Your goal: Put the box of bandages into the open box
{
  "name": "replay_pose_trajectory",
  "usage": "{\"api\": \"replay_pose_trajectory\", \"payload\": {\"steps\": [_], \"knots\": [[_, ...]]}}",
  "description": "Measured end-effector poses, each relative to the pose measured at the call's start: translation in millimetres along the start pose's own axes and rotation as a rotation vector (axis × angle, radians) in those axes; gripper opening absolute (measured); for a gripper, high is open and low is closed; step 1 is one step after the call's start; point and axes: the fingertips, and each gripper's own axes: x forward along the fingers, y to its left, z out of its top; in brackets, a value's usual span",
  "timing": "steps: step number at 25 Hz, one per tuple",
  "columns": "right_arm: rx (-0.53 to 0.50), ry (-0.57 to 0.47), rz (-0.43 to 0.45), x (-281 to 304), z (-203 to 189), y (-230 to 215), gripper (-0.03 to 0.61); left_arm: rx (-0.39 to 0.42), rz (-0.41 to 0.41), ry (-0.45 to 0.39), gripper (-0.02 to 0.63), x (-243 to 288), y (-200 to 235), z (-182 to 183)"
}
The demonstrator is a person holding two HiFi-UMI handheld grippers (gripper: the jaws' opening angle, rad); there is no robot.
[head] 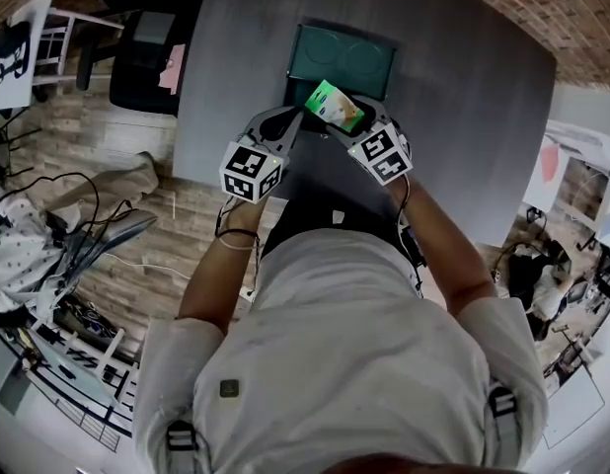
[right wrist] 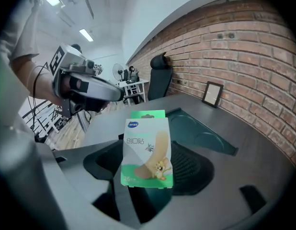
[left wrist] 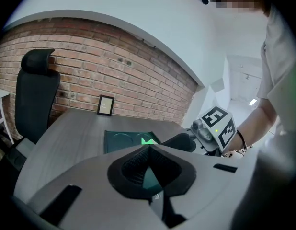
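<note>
Holding the box of bandages (right wrist: 147,150) clamped upright in my right gripper (head: 353,122), I have it raised at the open box's (head: 356,59) near edge. My left gripper (left wrist: 149,151) is closed, empty. Next, I judge: advance over the opening, lower, release.

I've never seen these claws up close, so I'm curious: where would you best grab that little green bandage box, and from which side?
Probably its lower short end, from below, as the right claw grips it now. The bandage box is slim and flat, so that leaves its long upper part free to enter the open box first.
</note>
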Motion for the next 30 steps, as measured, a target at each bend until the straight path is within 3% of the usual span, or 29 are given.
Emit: {"api": "replay_pose_trajectory", "payload": {"steps": [11,30], "knots": [[-0.013,0.139,-0.010,37,-39,-3,0.304,-0.017,0.015,0.093,0.015,20,13,-39],[0.058,0.183,-0.004,61,-51,-2,0.304,-0.051,0.033,0.119,0.015,25,22,-52]]}}
